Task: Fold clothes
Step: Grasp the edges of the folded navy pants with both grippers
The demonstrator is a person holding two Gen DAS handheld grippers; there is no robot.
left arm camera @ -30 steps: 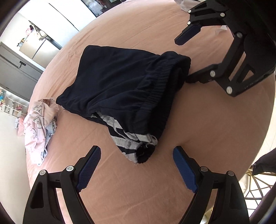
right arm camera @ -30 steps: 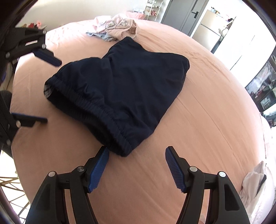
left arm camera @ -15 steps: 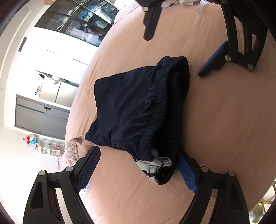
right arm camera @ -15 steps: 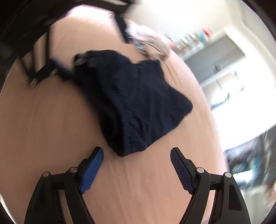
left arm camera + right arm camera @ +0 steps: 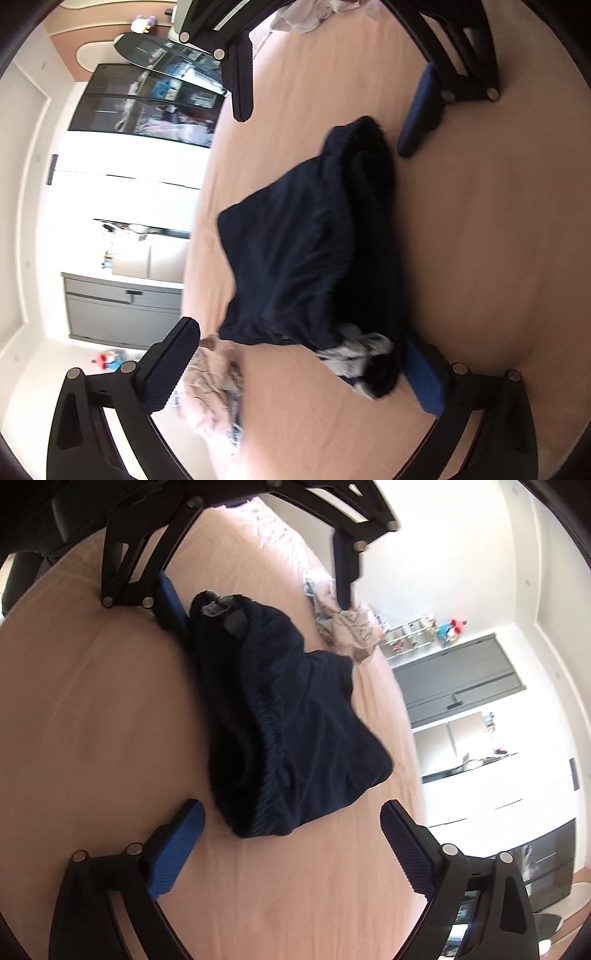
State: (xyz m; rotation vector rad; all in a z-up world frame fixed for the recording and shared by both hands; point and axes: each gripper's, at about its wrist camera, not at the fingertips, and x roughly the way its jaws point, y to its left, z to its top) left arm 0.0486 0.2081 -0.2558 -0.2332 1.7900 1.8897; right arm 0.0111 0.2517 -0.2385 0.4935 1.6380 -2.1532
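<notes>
Shorts (image 5: 314, 258) bear no readable label; since a second ago both views have rolled sideways. Left gripper (image 5: 299, 365) and right gripper (image 5: 291, 834) are opening, fingers spread astride the waistband ends.

wrist cams: close, angled down | opposite ends, facing | share shorts (image 5: 314, 251), slightly blurred

Strong daylight falls from the room side and burns out the white wardrobe fronts (image 5: 129, 195) in both views. The pink bed sheet (image 5: 92, 720) is evenly lit. Fisheye distortion bends the edges, corners are black, and details are slightly blurred.
</notes>
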